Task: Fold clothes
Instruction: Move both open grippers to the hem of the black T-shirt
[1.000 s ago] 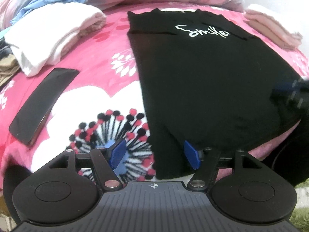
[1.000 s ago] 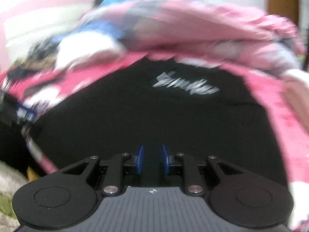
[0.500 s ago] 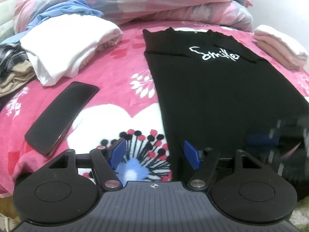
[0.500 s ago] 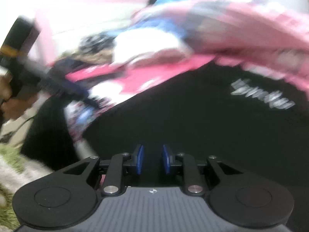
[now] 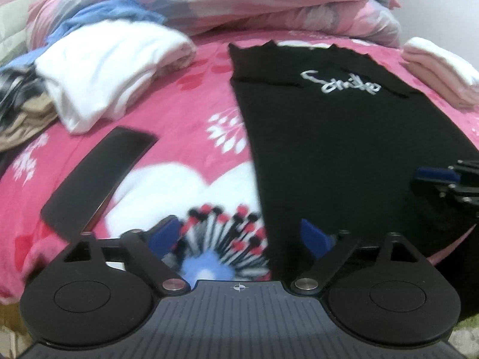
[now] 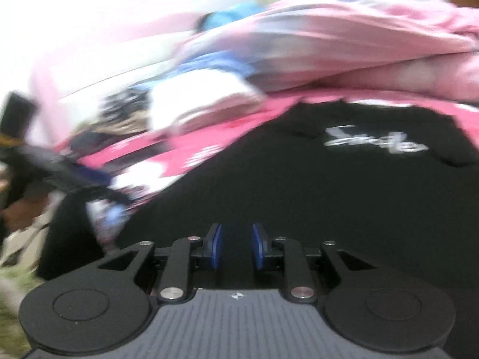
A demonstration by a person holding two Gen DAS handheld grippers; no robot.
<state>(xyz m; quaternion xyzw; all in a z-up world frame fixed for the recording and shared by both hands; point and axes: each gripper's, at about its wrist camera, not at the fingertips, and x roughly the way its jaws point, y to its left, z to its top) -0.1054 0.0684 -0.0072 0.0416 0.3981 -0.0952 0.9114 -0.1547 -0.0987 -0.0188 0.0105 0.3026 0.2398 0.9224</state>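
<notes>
A bed covered by a pink floral blanket (image 5: pixel 191 110) carries a flat black T-shirt with white lettering (image 5: pixel 344 149), a dark slim phone (image 5: pixel 98 176), a folded white garment (image 5: pixel 101 71), a folded pale-pink stack (image 5: pixel 440 71) and a bunched pink quilt (image 5: pixel 269 0).

We see a black T-shirt (image 5: pixel 344 149) lying flat and face up on the pink flowered bed (image 5: pixel 185 119), sleeves folded in so it forms a long rectangle. Its collar end points toward the far pillows, with white script lettering (image 5: pixel 341 83) across the chest. Its near hem reaches the bed's front edge. In the right wrist view the shirt (image 6: pixel 314 185) is blurred.
</notes>
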